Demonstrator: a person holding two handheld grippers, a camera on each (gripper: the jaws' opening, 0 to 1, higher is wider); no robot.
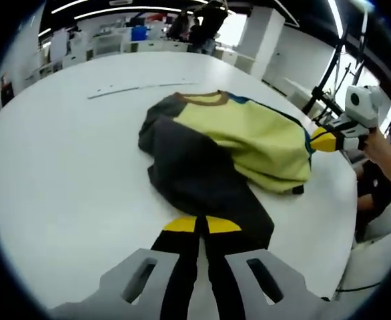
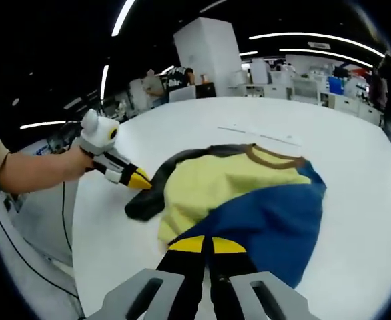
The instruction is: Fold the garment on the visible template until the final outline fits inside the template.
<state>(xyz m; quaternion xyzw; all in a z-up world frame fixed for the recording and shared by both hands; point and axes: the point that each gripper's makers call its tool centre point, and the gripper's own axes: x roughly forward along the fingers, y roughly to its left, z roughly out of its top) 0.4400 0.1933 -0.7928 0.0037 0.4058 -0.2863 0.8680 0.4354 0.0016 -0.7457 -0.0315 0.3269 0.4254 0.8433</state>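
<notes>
A garment lies crumpled on the white round table (image 1: 62,173). It has a yellow body (image 1: 249,137), a brown collar (image 1: 202,100), a dark grey sleeve (image 1: 195,167) and a blue sleeve (image 2: 269,223). My left gripper (image 1: 201,225) is shut on the dark grey sleeve's edge; in the right gripper view it (image 2: 139,179) comes in from the left. My right gripper (image 2: 207,245) is shut on the blue sleeve; in the left gripper view it (image 1: 325,140) sits at the garment's right edge. Thin template marks (image 1: 142,87) (image 2: 259,135) lie on the table beyond the collar.
The table's edge (image 1: 345,220) runs close to the garment on the right gripper's side. A seated person (image 1: 379,180) and a black stand (image 1: 329,87) are past that edge. Desks and standing people (image 2: 172,80) fill the room's far side.
</notes>
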